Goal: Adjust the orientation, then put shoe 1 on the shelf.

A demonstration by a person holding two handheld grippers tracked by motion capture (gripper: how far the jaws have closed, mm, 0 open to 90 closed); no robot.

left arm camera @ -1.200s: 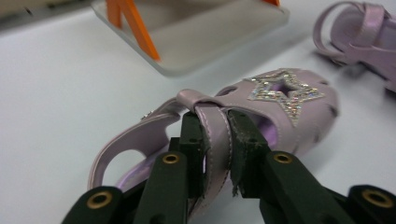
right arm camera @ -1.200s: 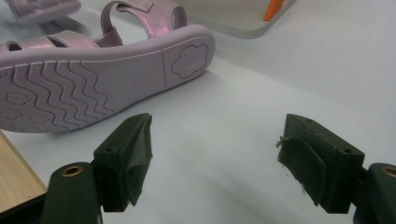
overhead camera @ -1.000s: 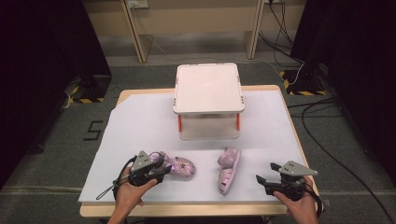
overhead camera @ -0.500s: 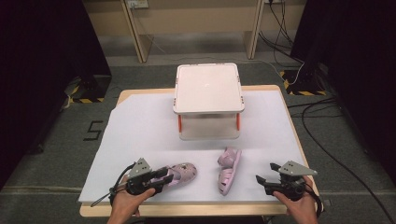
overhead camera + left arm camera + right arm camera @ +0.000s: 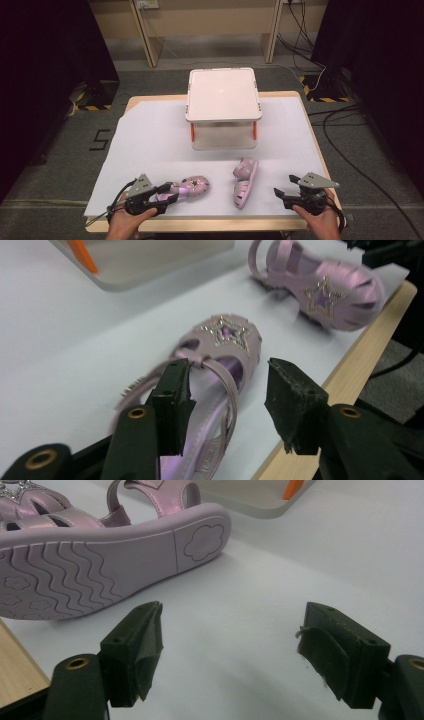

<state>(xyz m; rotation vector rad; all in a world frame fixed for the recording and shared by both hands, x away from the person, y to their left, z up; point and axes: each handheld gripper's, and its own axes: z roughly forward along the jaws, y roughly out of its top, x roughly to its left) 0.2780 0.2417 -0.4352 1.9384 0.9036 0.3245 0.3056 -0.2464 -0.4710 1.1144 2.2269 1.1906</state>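
White-covered table (image 5: 150,145) amid dark curtains (image 5: 45,75)

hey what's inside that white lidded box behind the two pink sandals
Cannot tell. The box has its white lid on, covering the top; the clouded front wall shows no clear contents. Orange latches sit at its sides.

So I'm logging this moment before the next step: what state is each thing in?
Left sandal: upright on its sole, heel strap between the open jaws.
Right sandal: tipped on its side, sole showing.
Box: lid on.
Left gripper: jaws just opened, pads off the strap.
Right gripper: open, holding nothing.
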